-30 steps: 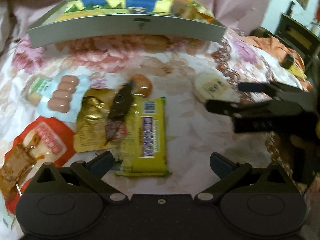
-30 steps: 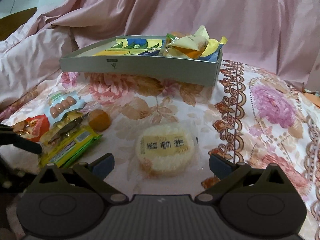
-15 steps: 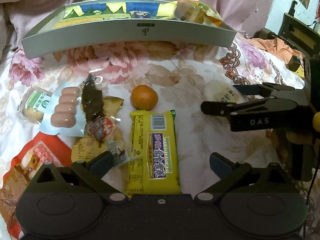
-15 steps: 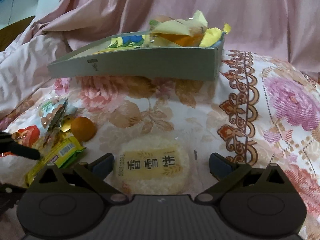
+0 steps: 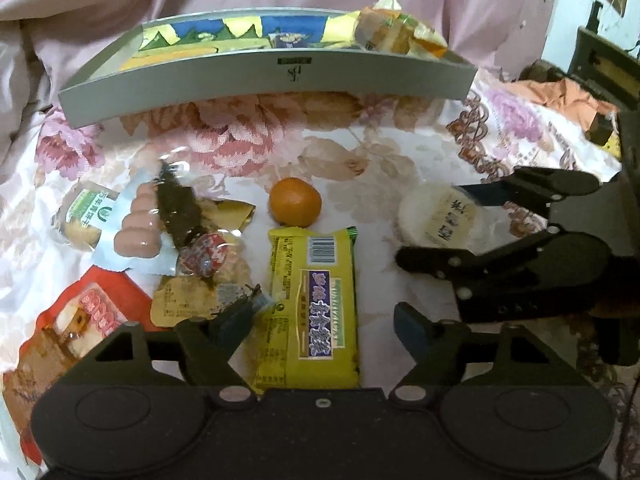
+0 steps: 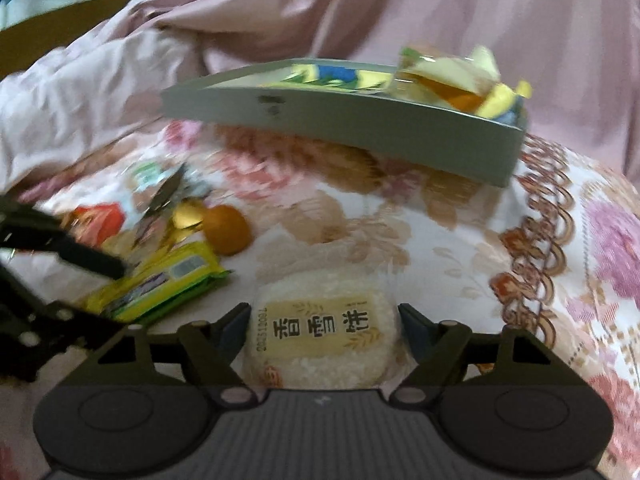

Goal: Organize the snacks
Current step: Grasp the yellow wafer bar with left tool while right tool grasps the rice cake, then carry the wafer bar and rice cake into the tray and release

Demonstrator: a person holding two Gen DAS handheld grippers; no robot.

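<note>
Two views, left wrist first. Left gripper (image 5: 324,324) points down at a floral cloth (image 5: 360,160), its jaws just closing around a yellow pack (image 5: 314,308) that lies between them — the left finger (image 5: 232,320) touches its edge, the right finger stands clear. At 12 o'clock from the pack sits an orange (image 5: 295,202); at 10 o'clock, a heap of wrapped snacks (image 5: 172,232). A grey tray (image 5: 272,88) lies beyond, wrappers in its 1 o'clock corner. At 3 o'clock the right gripper (image 5: 436,228) straddles a rice cake (image 5: 440,220).

Right wrist, blurred: right gripper (image 6: 324,326) with jaws just closing, the rice cake (image 6: 322,336) between them, fingers close beside it — contact unclear. Tray (image 6: 340,120) at 12 o'clock, yellow pack (image 6: 160,284) at 9.
</note>
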